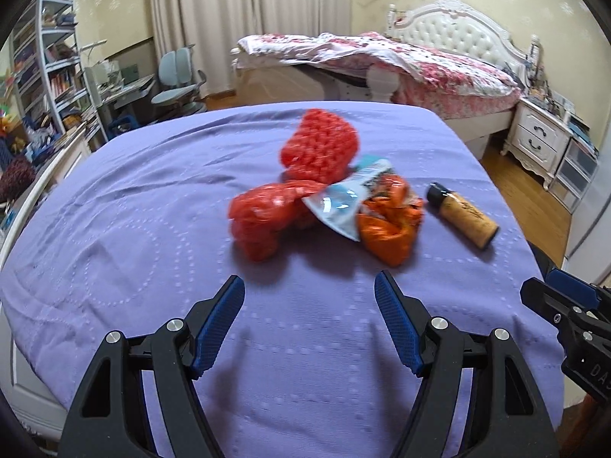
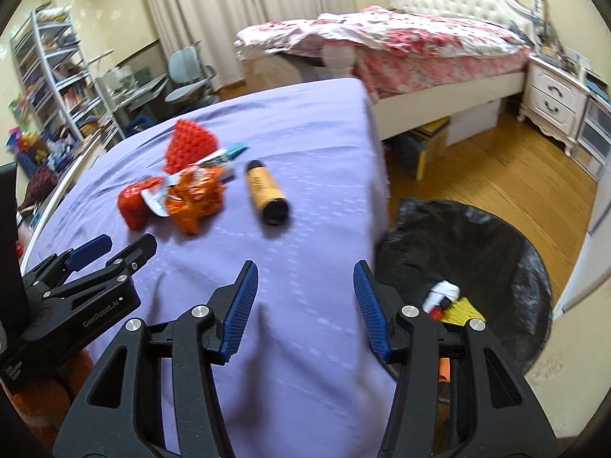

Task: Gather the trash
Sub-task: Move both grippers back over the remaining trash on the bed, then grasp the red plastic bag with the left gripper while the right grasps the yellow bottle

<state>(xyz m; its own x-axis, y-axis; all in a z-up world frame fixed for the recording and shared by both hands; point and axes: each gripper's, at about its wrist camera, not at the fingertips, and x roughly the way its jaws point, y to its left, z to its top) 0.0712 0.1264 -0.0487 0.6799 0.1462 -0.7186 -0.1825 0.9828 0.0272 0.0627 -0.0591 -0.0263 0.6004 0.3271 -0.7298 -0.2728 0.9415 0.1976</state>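
Left tool [image 1: 309,286]: jaws spread wide, nothing between them; hangs over the near part of the purple-covered desk [image 1: 133,198], aimed at the trash pile; its blue pads [image 1: 219,324] show clean, no contact with anything.

Right tool [image 2: 305,278]: jaws also spread wide, holding nothing; sits over the desk's near right edge, one finger over the cloth, the other over the bin side.

Trash on the desk, grouped mid-surface: red bumpy sheet [image 1: 319,145] at the back, partly raised; red crumpled bag [image 1: 263,213] in front-left of it; light blue wrapper [image 1: 343,198] lying between and touching both the red bag and the orange crumpled wrapper [image 1: 389,221]; all four overlap or touch, blurred so finer detail not readable.

Yellow-tan bottle with black cap [image 1: 464,213] lies on its side just right of the orange wrapper, apart from it; in the right wrist view the bottle [image 2: 265,191] has its dark end toward the camera.

Bin with black liner [image 2: 496,252] stands on the wood floor just beside the desk's right edge; inside it: a white item [image 2: 443,292] and a yellow ridged piece [image 2: 464,309], touching each other.

Left tool is also visible in the right wrist view at lower left [image 2: 126,242], near the pile, not touching it.
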